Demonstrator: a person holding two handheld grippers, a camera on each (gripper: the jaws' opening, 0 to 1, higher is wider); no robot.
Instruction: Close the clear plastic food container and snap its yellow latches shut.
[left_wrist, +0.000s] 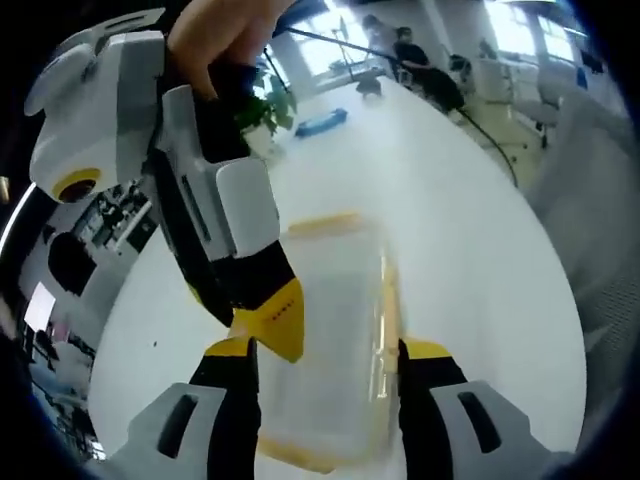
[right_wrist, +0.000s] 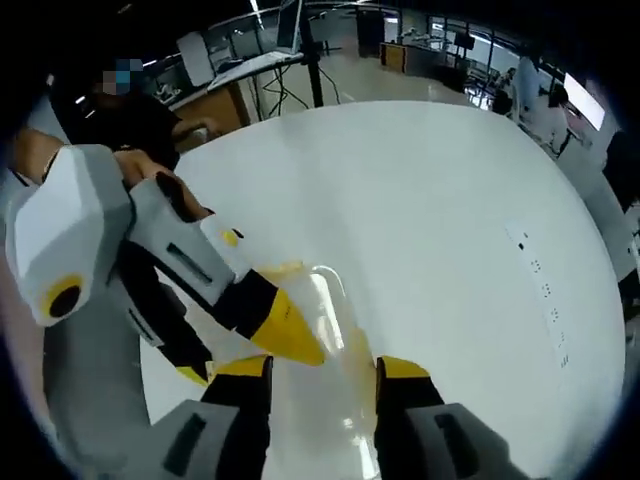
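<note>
Straddling clear container with left gripper, fingers wide; right gripper fingers also wide. Advise pressing yellow latch squarely, steadying container on bench.

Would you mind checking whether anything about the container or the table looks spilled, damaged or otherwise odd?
Nothing stands out. The clear container sits flat on the white table between the left gripper's jaws, the right gripper's tip touching it. No spill or breakage is visible, though the picture is blurred.
</note>
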